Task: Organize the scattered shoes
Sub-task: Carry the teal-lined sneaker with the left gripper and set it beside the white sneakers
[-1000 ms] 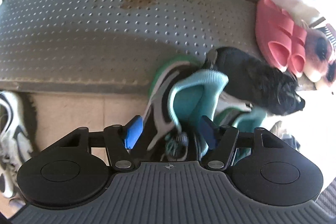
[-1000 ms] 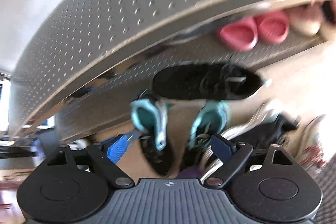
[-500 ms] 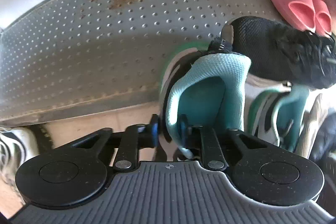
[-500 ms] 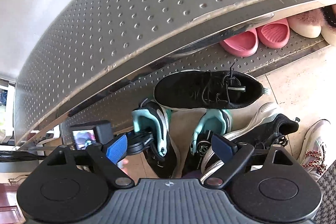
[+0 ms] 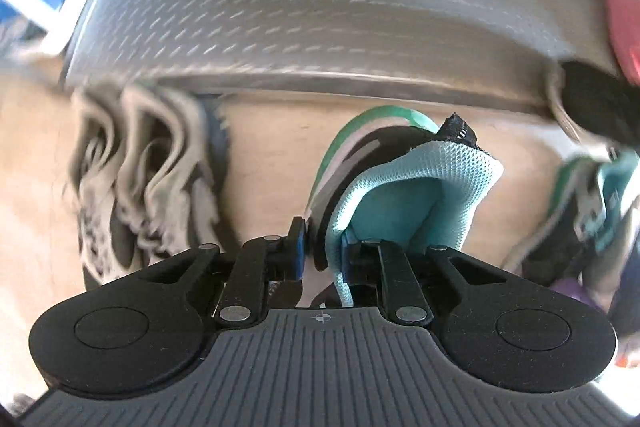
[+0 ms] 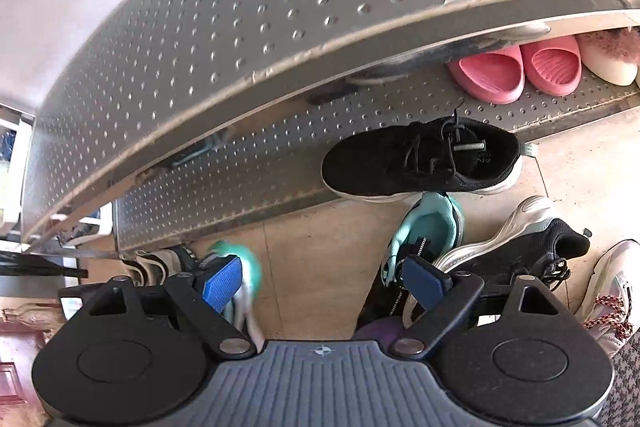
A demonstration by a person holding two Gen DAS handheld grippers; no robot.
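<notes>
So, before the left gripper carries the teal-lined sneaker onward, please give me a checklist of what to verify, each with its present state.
1. Left gripper shut on the collar of the black sneaker with teal mesh lining: ok.
2. Grip depth: only the collar edge sits between the blue pads; cannot tell if it is secure.
3. Right gripper open and holding nothing: ok.
4. Free space on the lower studded metal shelf: ok; bare left of the black lace-up sneaker.
5. Matching teal-lined sneaker in place: not ok; it lies on the tile floor.
6. Left view sharp enough for aiming: not ok; the background is blurred.
</notes>
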